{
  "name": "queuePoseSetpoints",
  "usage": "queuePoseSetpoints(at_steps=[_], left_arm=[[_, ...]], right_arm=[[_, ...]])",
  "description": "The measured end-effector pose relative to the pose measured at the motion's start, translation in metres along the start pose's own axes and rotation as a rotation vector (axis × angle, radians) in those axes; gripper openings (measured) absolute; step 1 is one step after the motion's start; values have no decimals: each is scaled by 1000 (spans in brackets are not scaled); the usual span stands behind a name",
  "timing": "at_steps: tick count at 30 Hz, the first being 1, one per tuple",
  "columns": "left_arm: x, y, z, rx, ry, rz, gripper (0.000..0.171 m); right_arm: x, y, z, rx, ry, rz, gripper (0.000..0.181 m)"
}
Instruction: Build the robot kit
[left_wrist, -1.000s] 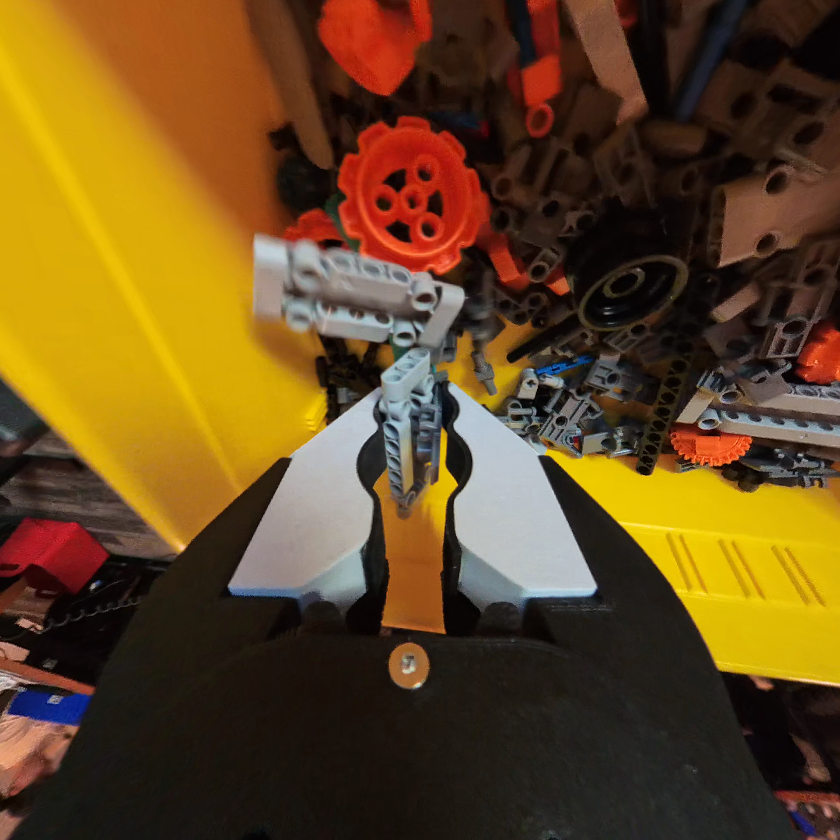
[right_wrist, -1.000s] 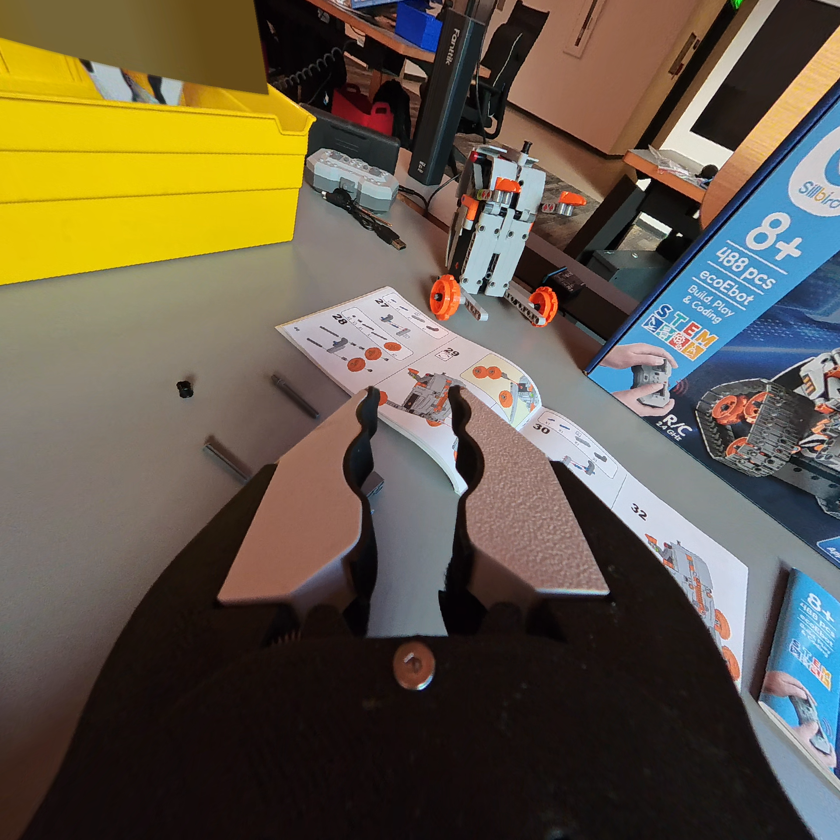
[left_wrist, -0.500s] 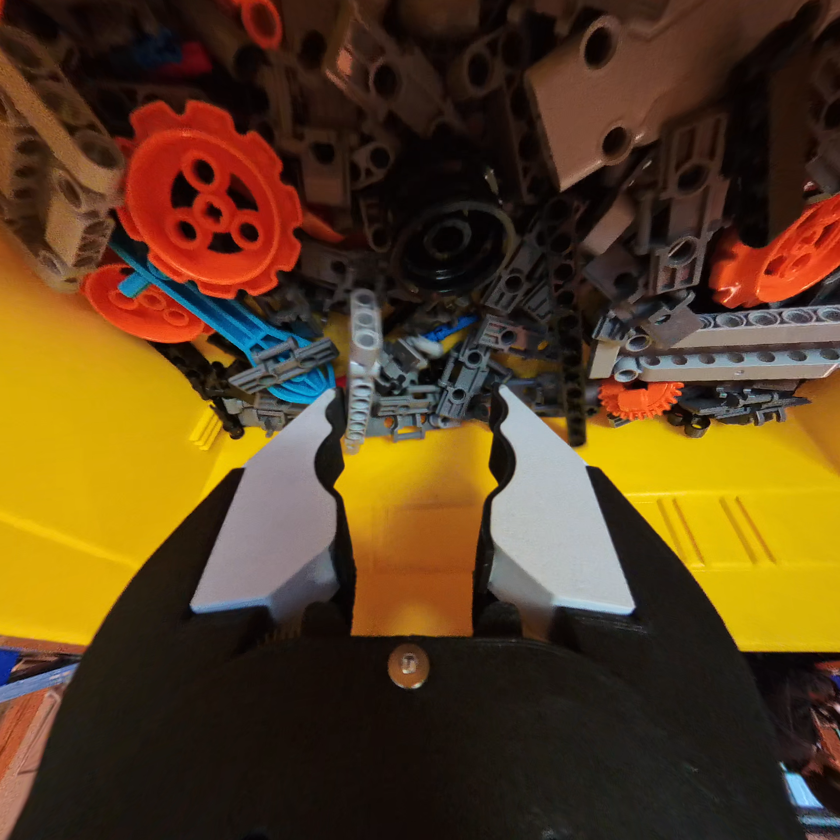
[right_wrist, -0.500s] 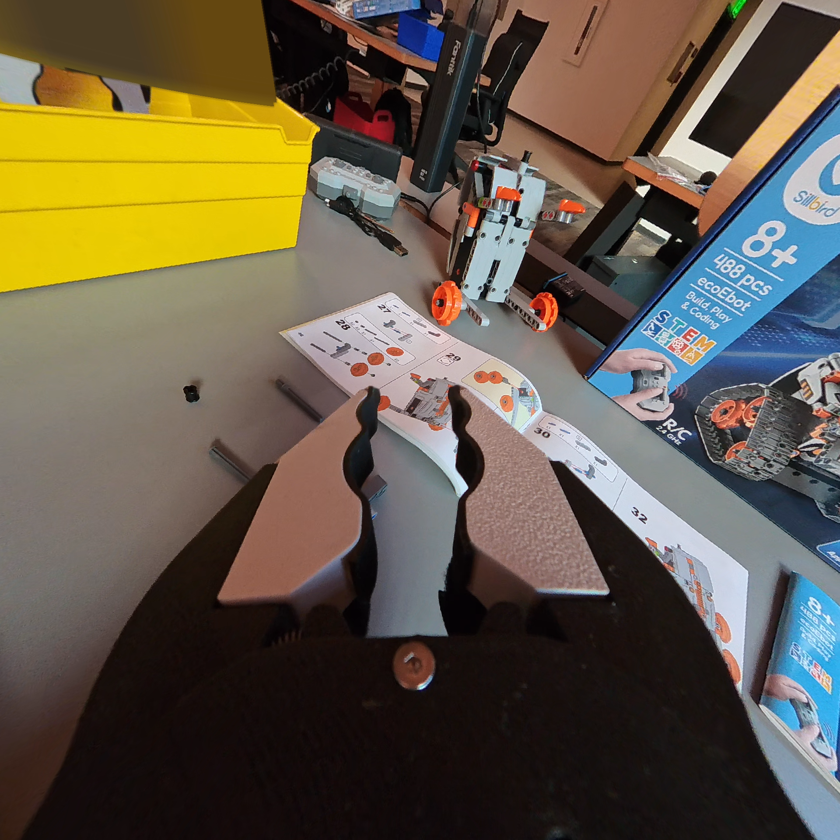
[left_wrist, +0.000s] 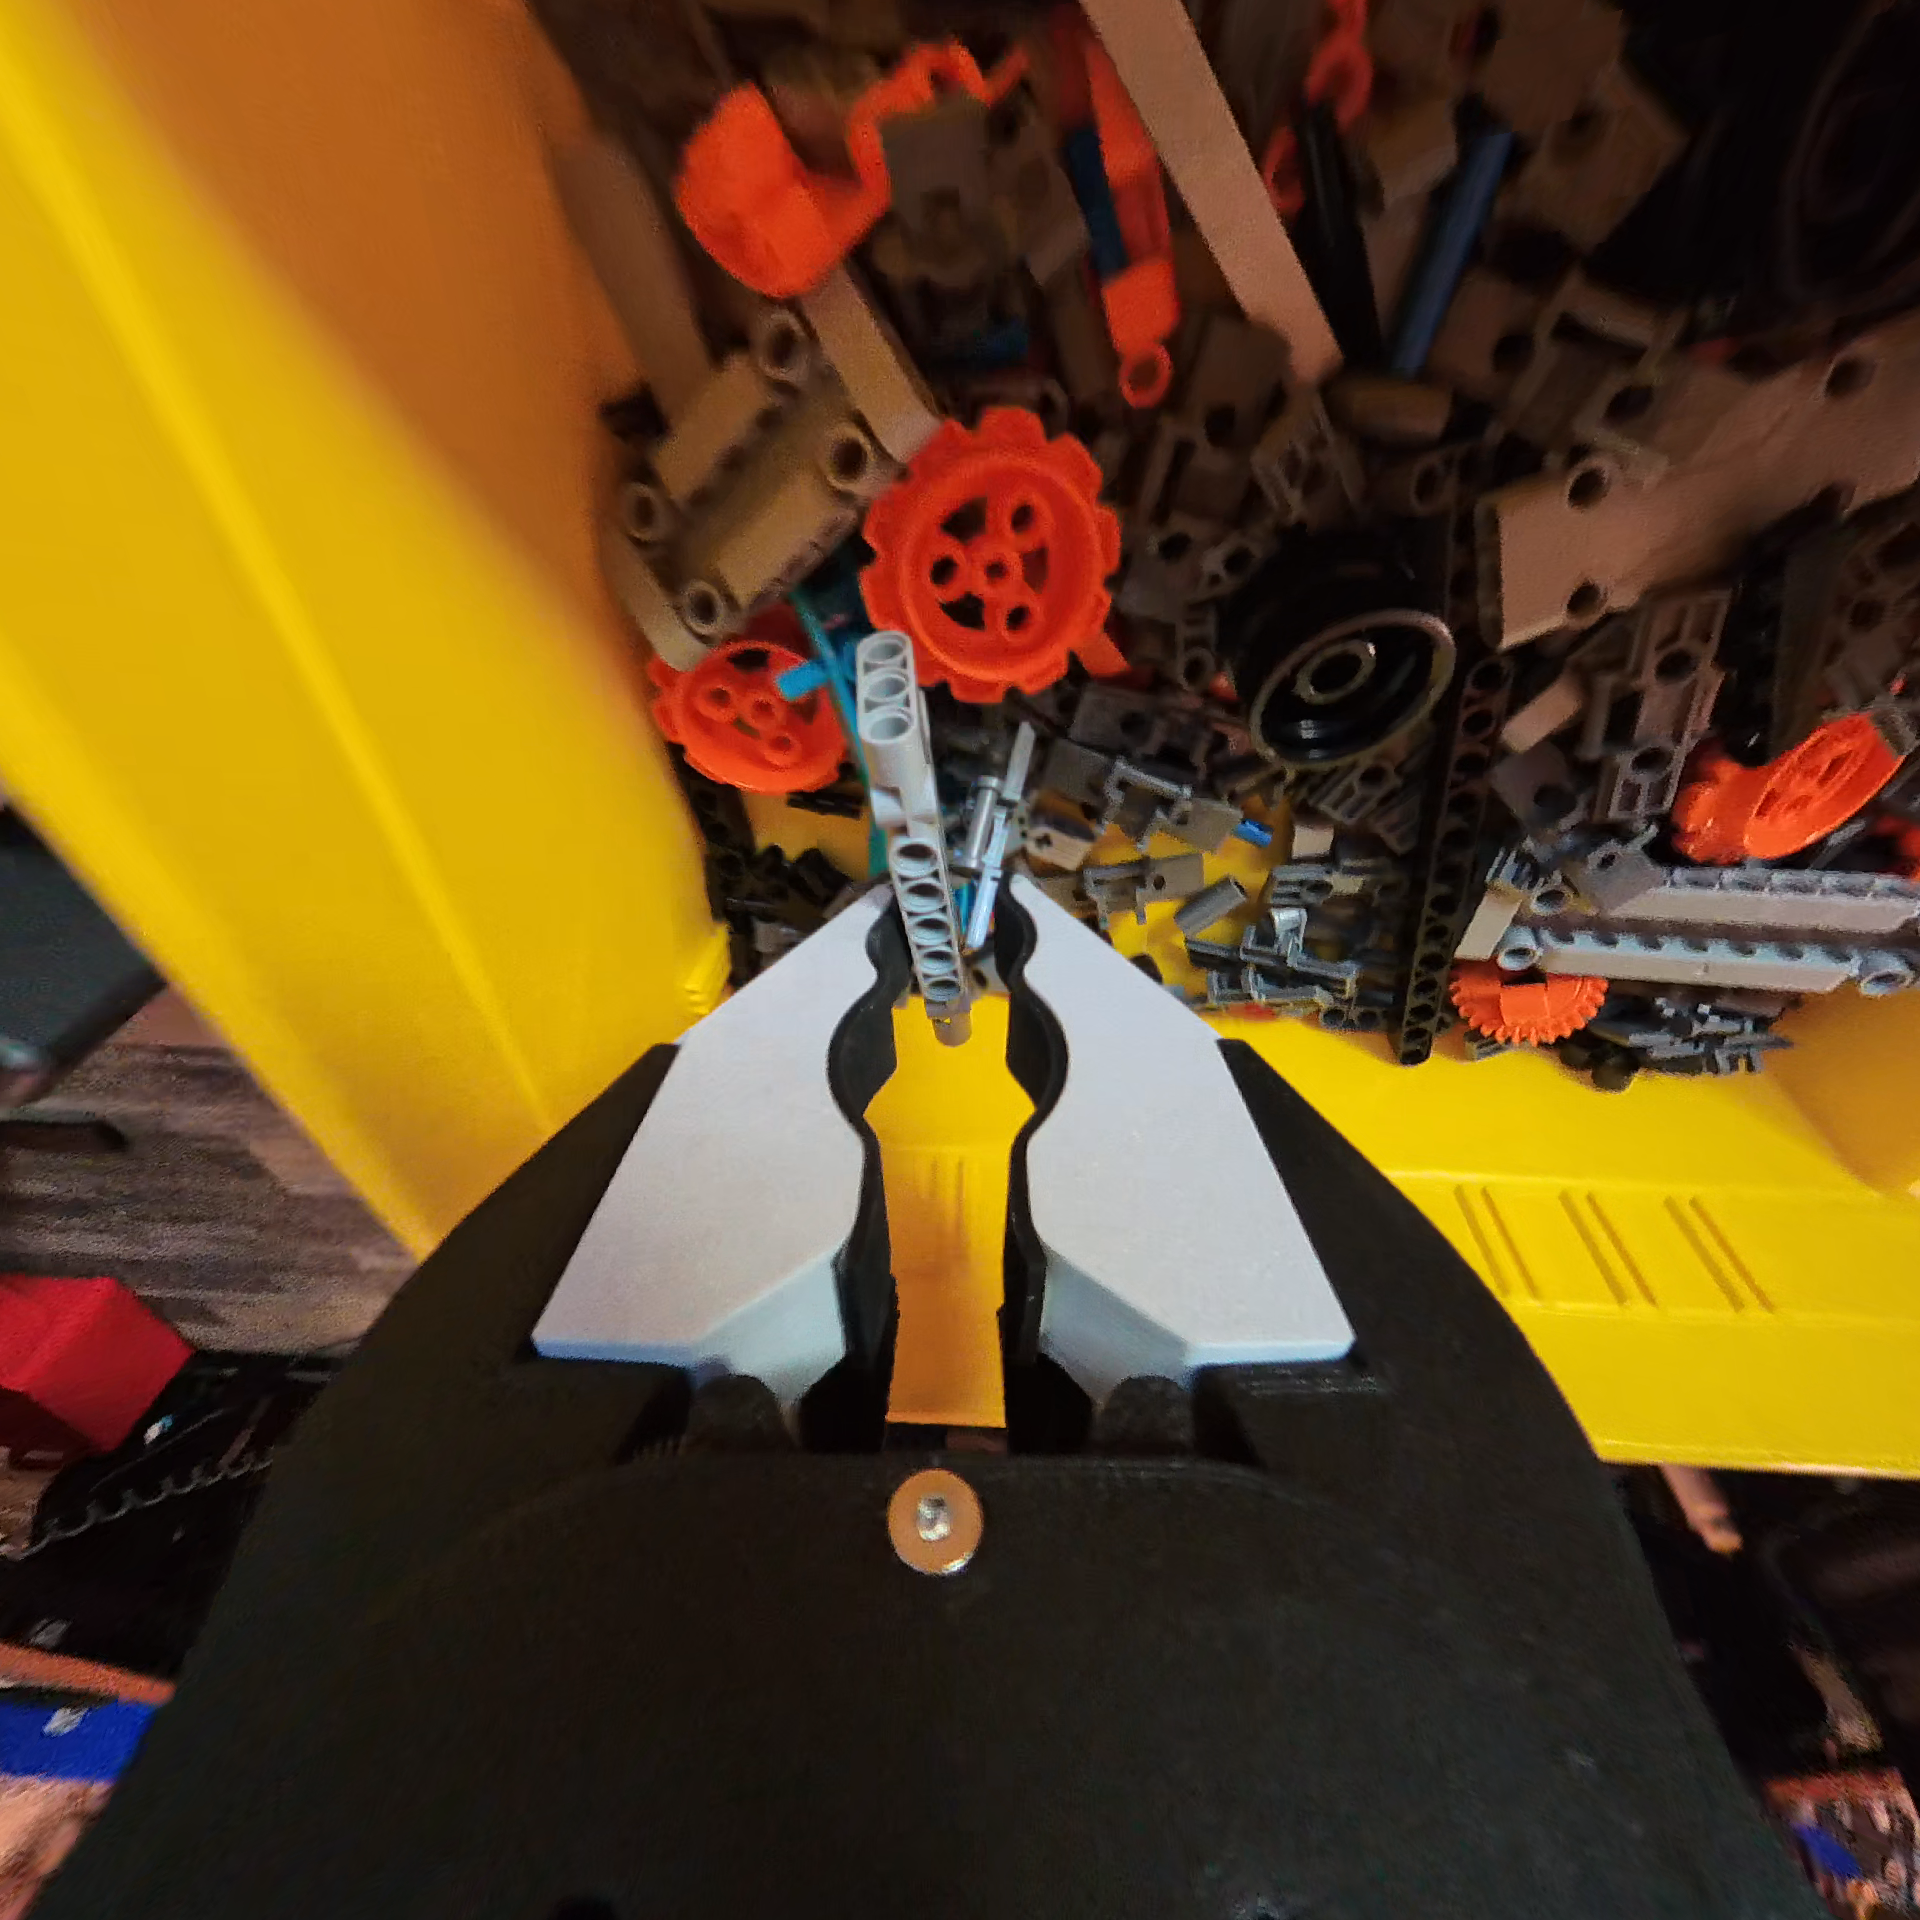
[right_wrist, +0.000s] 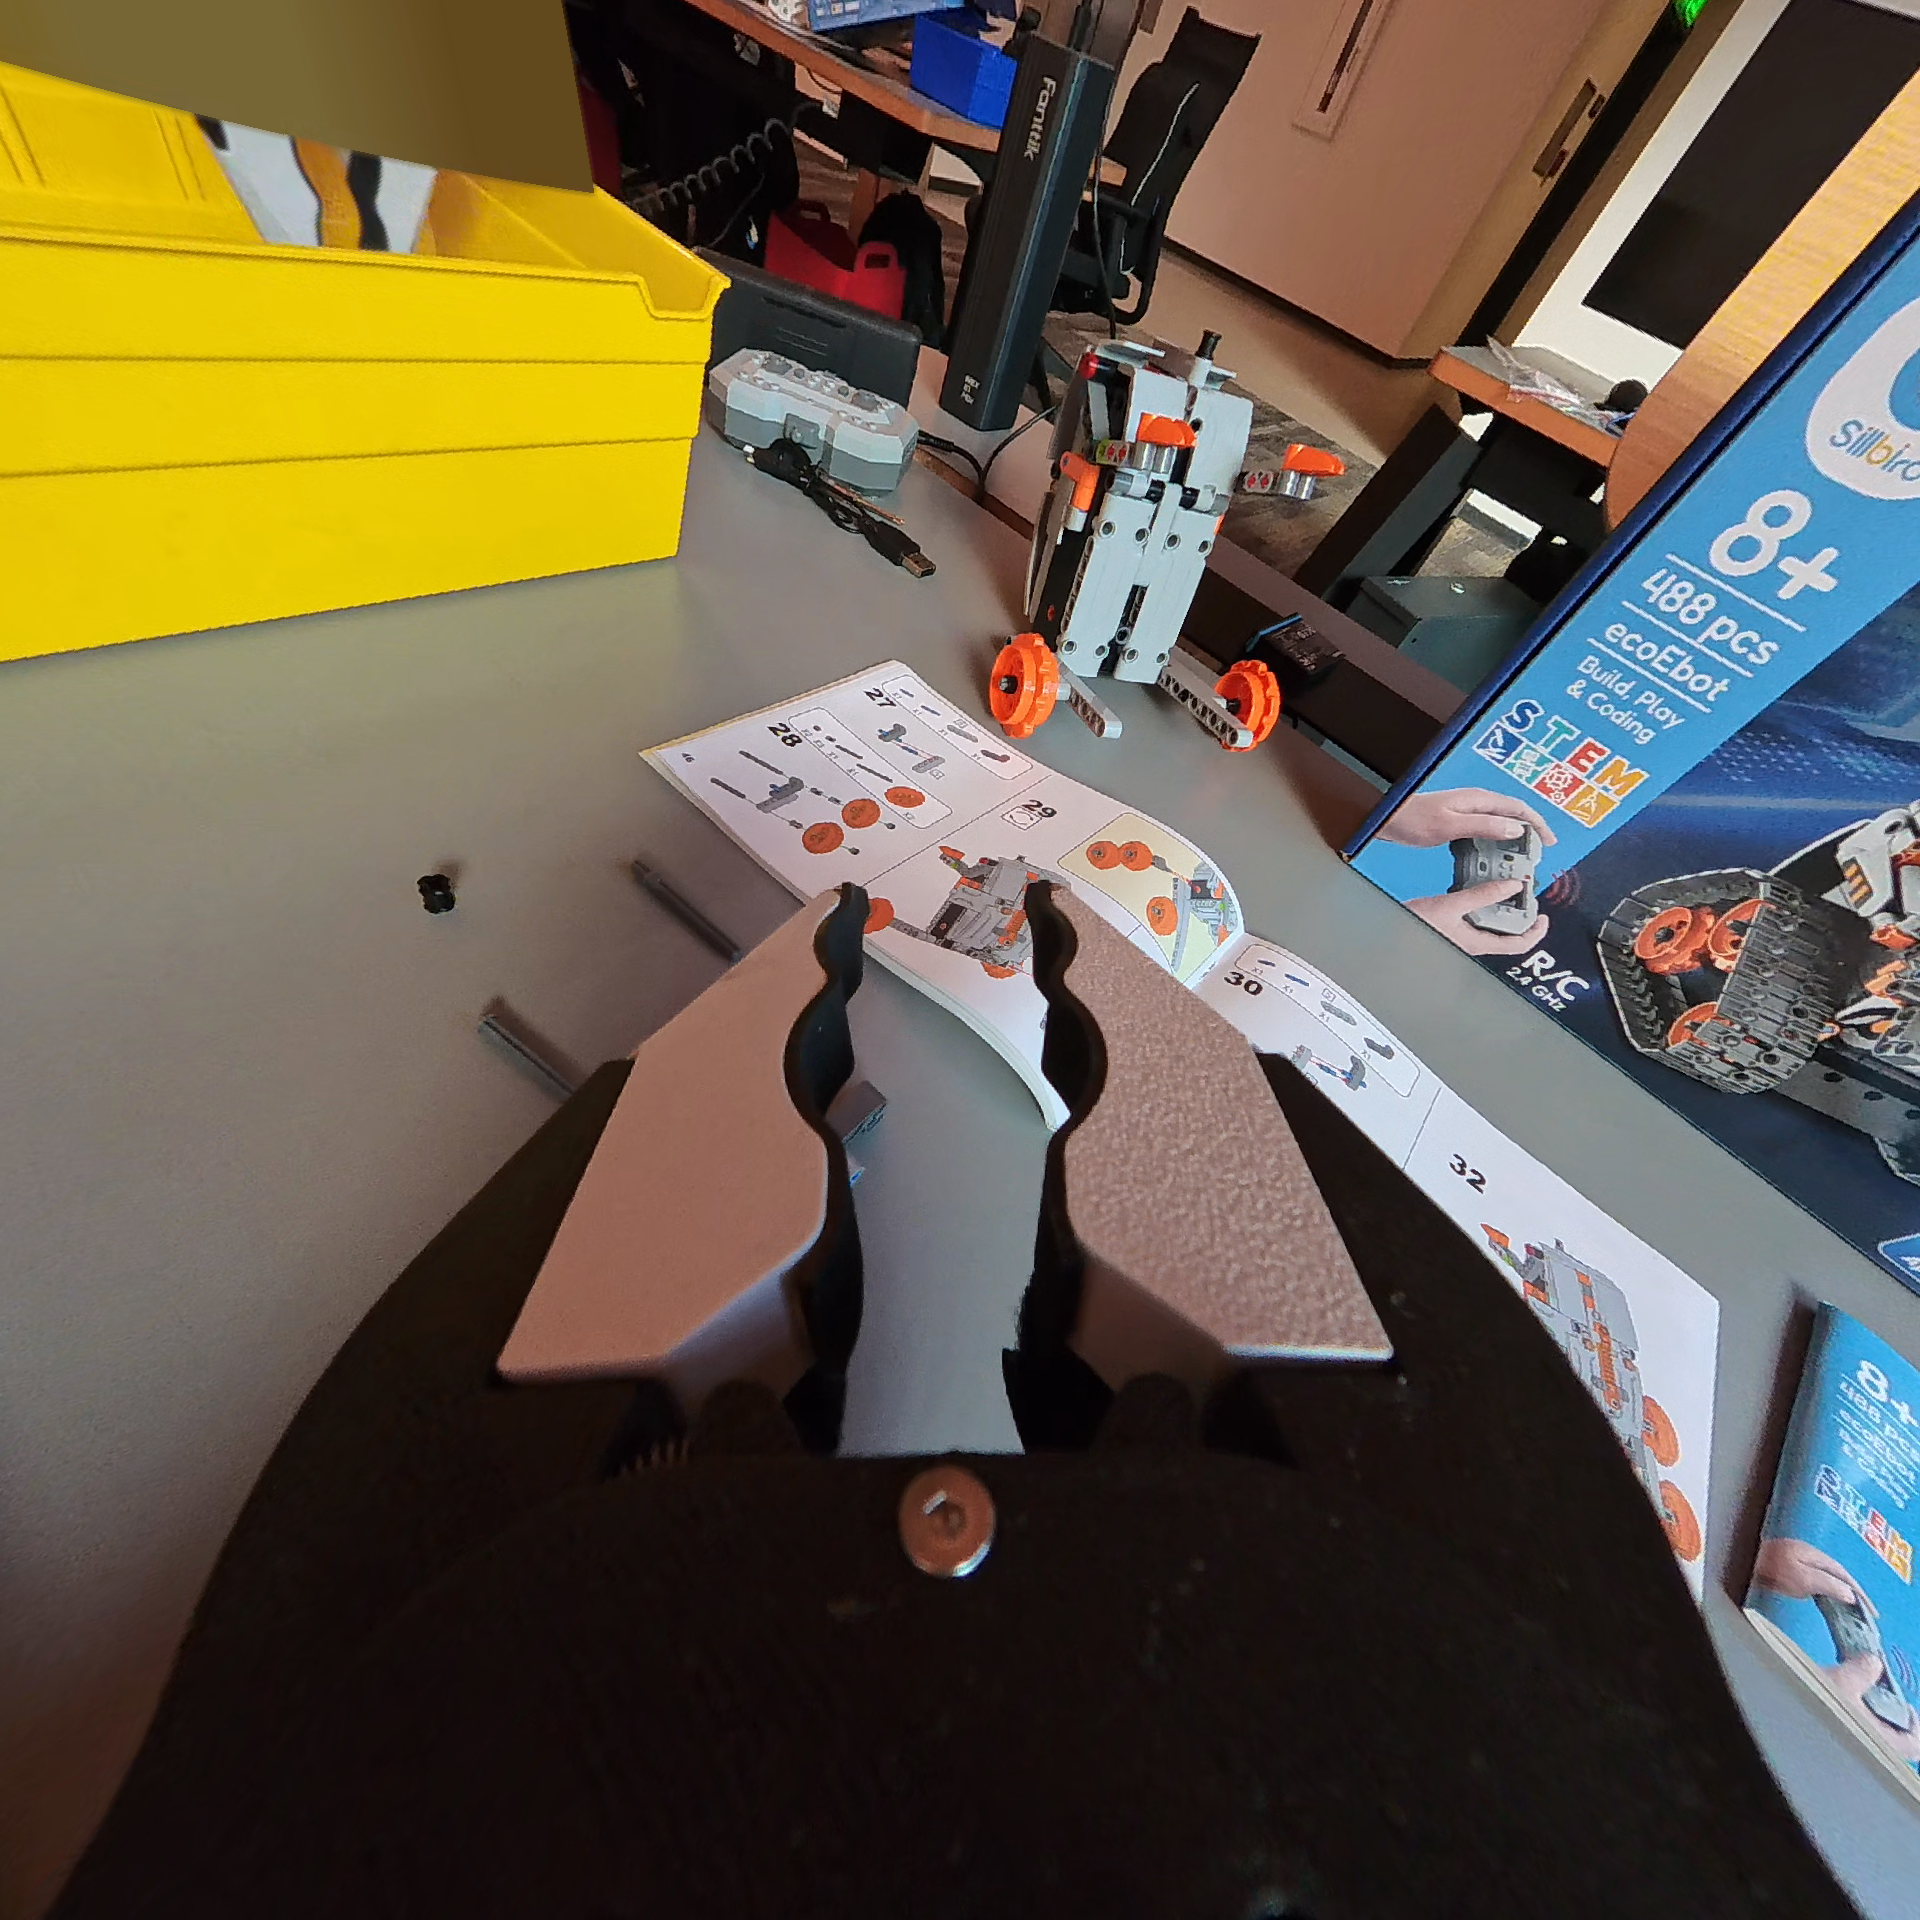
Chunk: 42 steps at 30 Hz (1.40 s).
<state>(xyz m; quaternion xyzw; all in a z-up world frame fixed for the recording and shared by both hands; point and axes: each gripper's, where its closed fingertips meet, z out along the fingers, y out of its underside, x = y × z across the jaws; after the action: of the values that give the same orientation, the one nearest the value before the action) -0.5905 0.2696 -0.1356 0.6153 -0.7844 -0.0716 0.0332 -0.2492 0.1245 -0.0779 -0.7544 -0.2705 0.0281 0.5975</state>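
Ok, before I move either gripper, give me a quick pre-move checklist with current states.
1. Left gripper closed on something: ok, its fingers pinch a light grey beam.
2. Beam lifted free of the pile in the yellow bin: cannot tell; its top overlaps the orange gear in view.
3. Grip secure: cannot tell; only the beam's lower end sits between the fingertips, tilted.
4. Right gripper empty: ok, open above the grey table.
5. Table spot free: ok, bare table lies left of the open manual, apart from two grey axles and a small black pin.
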Motion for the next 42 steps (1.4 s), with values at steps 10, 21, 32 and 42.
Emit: queuePoseSetpoints(at_steps=[10,21,32,42], left_arm=[[21,-21,-22,197,184,-135,42],[74,-56,-22,403,106,-96,92],[73,-78,8,418,-80,-177,110],[27,-28,-1,327,-167,-244,5]], right_arm=[[-2,3,2,-15,-7,-8,31],[-2,2,1,-11,-8,-4,31],[-2,0,0,2,-9,5,31],[-4,0,1,2,-19,5,31]])
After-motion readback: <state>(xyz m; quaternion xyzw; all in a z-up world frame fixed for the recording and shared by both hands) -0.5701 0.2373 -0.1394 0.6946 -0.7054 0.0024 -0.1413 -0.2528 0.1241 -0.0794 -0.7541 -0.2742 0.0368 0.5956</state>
